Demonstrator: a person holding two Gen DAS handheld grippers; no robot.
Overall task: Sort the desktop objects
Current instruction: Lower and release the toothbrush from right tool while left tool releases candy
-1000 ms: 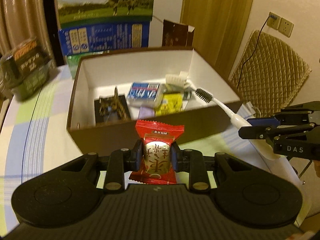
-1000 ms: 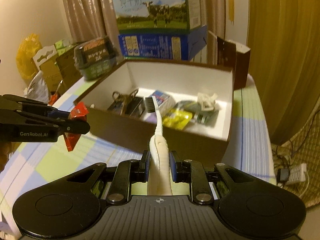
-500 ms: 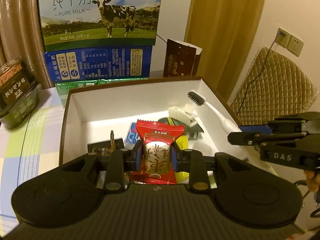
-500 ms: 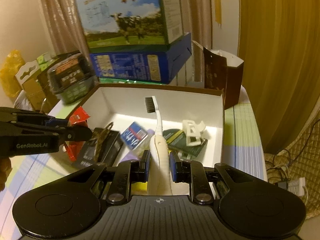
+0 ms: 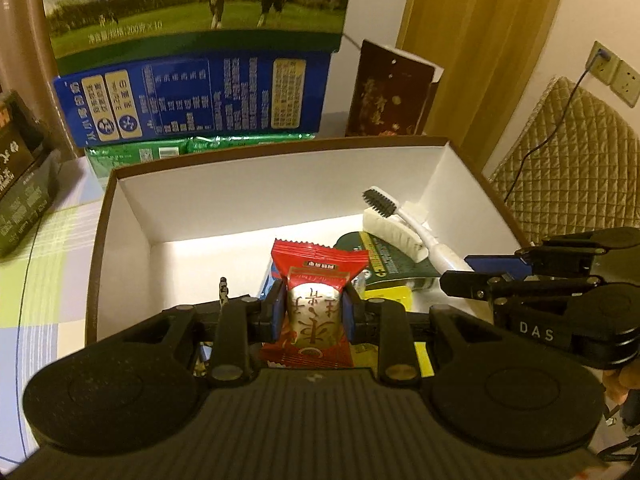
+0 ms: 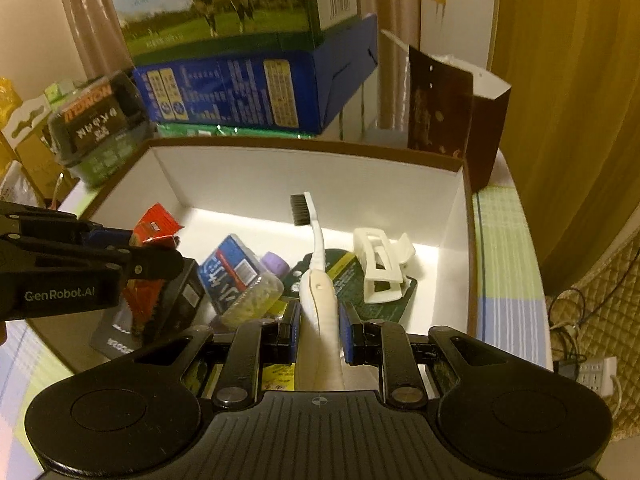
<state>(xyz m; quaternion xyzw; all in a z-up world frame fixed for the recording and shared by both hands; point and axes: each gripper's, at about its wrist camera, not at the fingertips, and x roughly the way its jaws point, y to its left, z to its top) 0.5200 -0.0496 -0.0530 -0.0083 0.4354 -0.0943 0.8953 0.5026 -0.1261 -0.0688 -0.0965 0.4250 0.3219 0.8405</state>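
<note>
Both tools loaded and over the box (image 5: pixel 108 240). Our left gripper (image 5: pixel 313 312) is clamped on the red candy packet (image 5: pixel 316 300), packet upright between the pads, top flap pointing to 12. Our right gripper (image 6: pixel 319 330) is clamped on the white toothbrush (image 6: pixel 316 264) at its thick handle end; long axis runs 6 to 12 from the jaws, bristle head out front and angled down toward the box's floor. Key relation: from each tool the drop zone lies straight ahead and below, and it's crowded. Under the toothbrush tip sit the white hair clip (image 6: pixel 382 266) at about 2 and the blue-labelled jar (image 6: pixel 236 276) at about 10, on a dark green card (image 6: pixel 348 276). The bare floor is toward 12 by the far wall, more of it on the left side. In the right wrist view the left gripper (image 6: pixel 158 258) sits at 9, near the box's left wall, so it's nearer that bare patch; the right one covers the clip side. Our read: release is the step in hand, neither item let go yet. Risk: the long brush lands across the clip and props up rather than lying flat.
</note>
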